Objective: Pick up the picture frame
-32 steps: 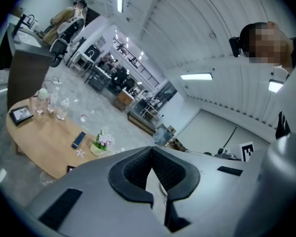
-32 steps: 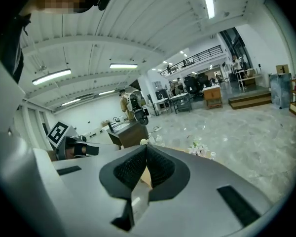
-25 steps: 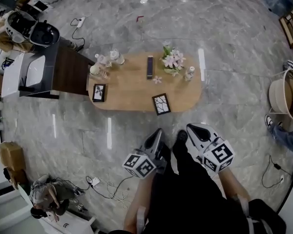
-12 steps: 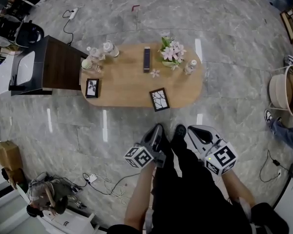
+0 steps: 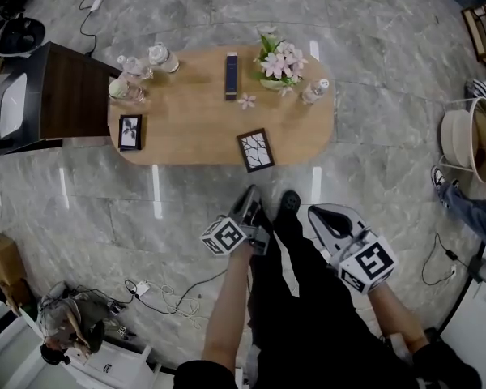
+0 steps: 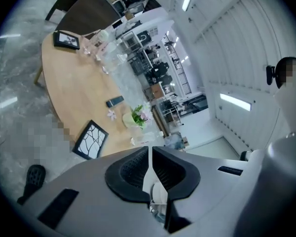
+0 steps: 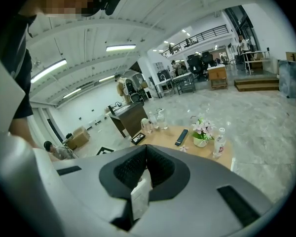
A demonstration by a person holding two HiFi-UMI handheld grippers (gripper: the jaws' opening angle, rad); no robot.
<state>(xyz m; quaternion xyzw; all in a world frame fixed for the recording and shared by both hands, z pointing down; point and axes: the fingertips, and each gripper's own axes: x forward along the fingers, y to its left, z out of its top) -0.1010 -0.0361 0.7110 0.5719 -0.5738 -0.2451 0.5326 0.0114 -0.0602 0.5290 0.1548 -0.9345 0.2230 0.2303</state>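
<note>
Near the middle of the head view, the picture frame (image 5: 255, 150) is lying at the surface (image 5: 186, 104) edge, drawing closer as the person is approaching; left claw (image 5: 249, 194) and right claw (image 5: 316, 211) are hovering, both clenched and empty, well short of it.

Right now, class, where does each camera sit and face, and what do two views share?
Head view: on the person's head, looking steeply down at the wooden table; shows forearms, legs, left gripper, right gripper.
Left gripper view: on that gripper, tilted, facing the table; shows its shut jaws.
Right gripper view: on that gripper, facing over the table; shows its shut jaws.
Shared: head and left gripper views both show the near picture frame.
</note>
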